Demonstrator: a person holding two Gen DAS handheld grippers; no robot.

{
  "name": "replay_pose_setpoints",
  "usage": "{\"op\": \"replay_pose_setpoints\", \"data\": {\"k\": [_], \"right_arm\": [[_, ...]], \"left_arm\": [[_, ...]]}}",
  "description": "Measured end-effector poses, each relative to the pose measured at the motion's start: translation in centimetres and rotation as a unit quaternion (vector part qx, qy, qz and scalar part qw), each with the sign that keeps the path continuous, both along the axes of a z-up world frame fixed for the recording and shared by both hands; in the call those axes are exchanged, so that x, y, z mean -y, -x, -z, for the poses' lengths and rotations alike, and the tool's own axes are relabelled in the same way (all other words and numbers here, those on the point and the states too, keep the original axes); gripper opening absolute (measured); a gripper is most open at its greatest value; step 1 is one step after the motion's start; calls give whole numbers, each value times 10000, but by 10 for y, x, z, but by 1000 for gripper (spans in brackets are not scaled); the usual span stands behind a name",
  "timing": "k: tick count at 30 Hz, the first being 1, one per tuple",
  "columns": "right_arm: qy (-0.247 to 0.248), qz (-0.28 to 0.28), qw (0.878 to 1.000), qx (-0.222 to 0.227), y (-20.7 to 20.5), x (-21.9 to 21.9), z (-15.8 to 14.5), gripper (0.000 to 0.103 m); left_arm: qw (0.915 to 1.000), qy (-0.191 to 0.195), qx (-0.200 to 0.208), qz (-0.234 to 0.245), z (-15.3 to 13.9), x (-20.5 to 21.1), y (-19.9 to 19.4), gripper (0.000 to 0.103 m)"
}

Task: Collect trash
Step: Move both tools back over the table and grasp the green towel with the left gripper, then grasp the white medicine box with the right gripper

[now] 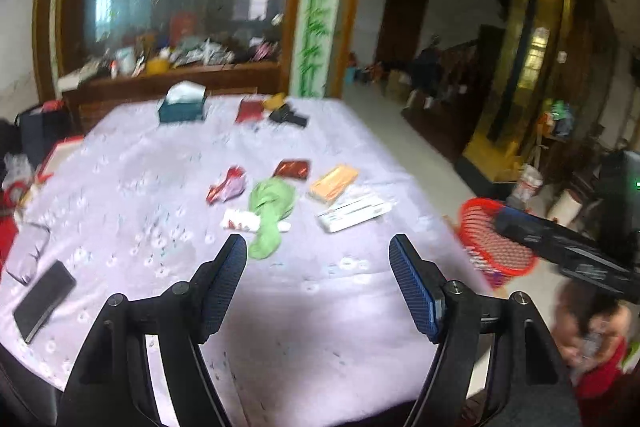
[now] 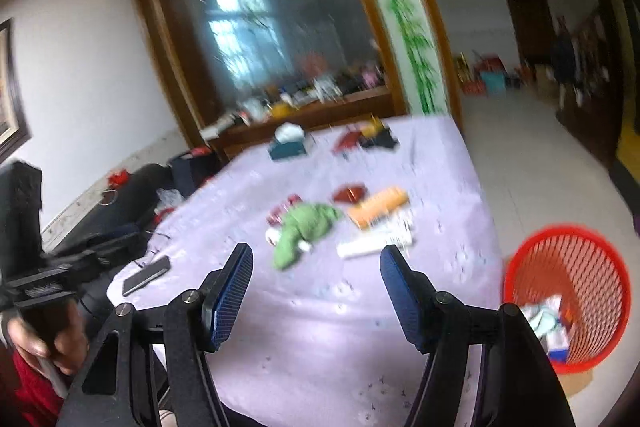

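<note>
A desk (image 1: 132, 163) draped in a pale lilac cloth with small white flowers fills both views. Near its middle lies a cluster of trash: a crumpled green bag (image 1: 270, 213), a red foil wrapper (image 1: 226, 185) just to its left, a white wrapper (image 1: 240, 221) touching its near-left side, a dark red packet (image 1: 292, 169) behind it, an orange pack (image 1: 334, 183) toward the right edge, and a white flat box (image 1: 354, 213) just in front of that pack. By the far edge stand a teal tissue box (image 1: 182, 103), a red pouch (image 1: 250, 111) and a black item (image 1: 288, 117). A black phone (image 1: 44, 301) lies near the left edge.

On the tiled floor off the desk's right edge stands a red mesh basket (image 2: 568, 297) with a few scraps in it. Behind the desk, a wooden-framed mirror sits above a cluttered sideboard, beside a panel painted with green bamboo; a dark door lies farther back.

The left gripper (image 1: 318, 255) hangs over the near part of the desk, jaws apart with nothing between them. The right gripper (image 2: 316, 265) does likewise, jaws apart and empty. Both views are motion-blurred.
</note>
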State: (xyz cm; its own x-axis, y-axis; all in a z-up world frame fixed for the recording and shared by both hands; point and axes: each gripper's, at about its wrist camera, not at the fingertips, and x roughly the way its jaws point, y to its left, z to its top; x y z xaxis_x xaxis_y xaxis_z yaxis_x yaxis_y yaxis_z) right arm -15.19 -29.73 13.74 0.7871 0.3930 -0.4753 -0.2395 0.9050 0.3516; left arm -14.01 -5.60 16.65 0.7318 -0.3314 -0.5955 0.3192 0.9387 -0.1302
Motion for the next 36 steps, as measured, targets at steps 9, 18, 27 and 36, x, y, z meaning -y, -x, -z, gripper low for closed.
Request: {"op": "replay_pose_setpoints", "data": {"k": [9,18,27,36], "right_arm": [[-9,345,9987,-363,-24,12,25,71],[-185,490,9957,-758,-48,22,42,71],[-325,531,9927,-1035,-71,17,55,71],[-826,543,9822,-1598,-120,2,83,59]], "left_arm": [[9959,-315,-750,-388,76,8,-136,72],[9889,-389,-1388,-366,119,37,-215,73],[9867,-87,-1505,-600,135,19,-228,44],[9949,268,-859,-465,102,-4,-160,44]]}}
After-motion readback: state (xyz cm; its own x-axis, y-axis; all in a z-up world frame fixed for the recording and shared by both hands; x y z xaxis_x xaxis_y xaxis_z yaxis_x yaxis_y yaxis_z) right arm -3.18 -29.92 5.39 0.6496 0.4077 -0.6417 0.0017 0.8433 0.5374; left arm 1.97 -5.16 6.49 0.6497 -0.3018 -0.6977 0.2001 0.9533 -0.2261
